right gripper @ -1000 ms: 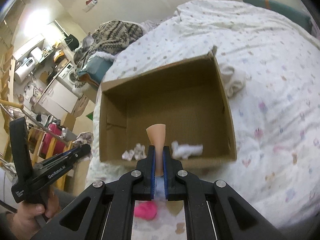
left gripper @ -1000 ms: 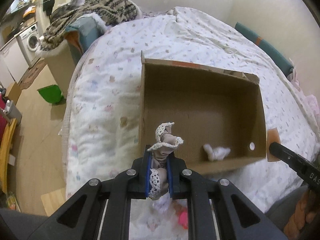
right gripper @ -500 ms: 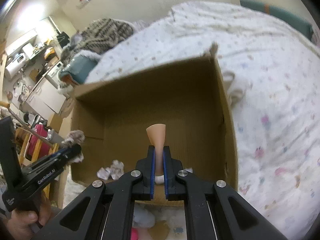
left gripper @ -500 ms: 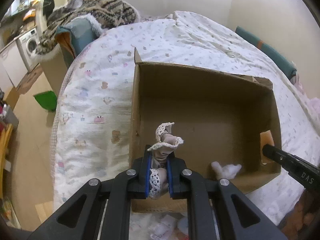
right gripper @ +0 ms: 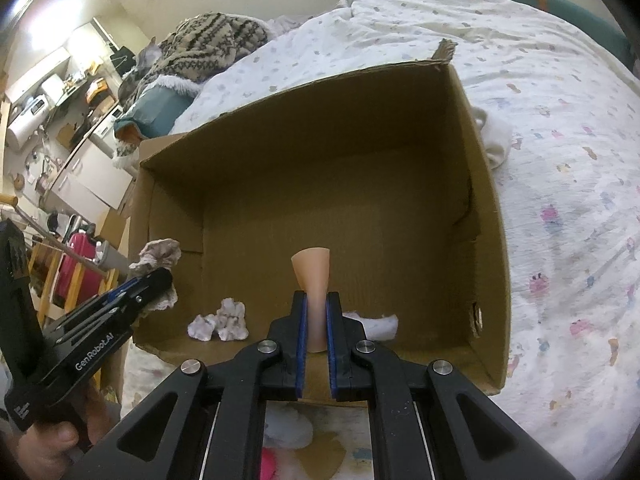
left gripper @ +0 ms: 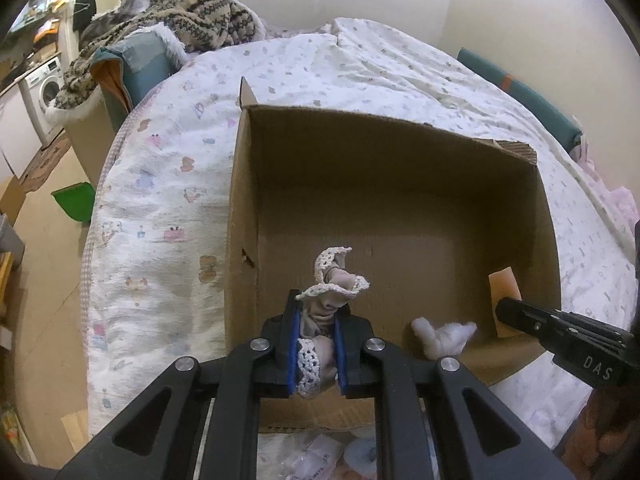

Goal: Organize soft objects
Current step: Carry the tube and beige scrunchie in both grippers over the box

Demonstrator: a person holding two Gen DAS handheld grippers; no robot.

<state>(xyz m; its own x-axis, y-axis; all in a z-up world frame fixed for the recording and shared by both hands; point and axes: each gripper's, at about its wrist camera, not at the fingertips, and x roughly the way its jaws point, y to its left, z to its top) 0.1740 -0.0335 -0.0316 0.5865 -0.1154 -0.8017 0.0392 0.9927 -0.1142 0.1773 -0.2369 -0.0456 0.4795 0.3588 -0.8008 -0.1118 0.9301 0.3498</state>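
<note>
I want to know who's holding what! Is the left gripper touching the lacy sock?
Touching. The left wrist view shows the left gripper shut on the lacy sock, both blue pads pressing its sides.

Left gripper [left gripper: 316, 344] clamped tight, pointing forward and down. Right gripper [right gripper: 316, 334] likewise closed, level beside it. Person's left hand [right gripper: 44, 446] grips the handle.

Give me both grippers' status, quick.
Left gripper: closed on a lace-trimmed cloth, over the box.
Right gripper: closed on a peach cloth, over the box.
</note>
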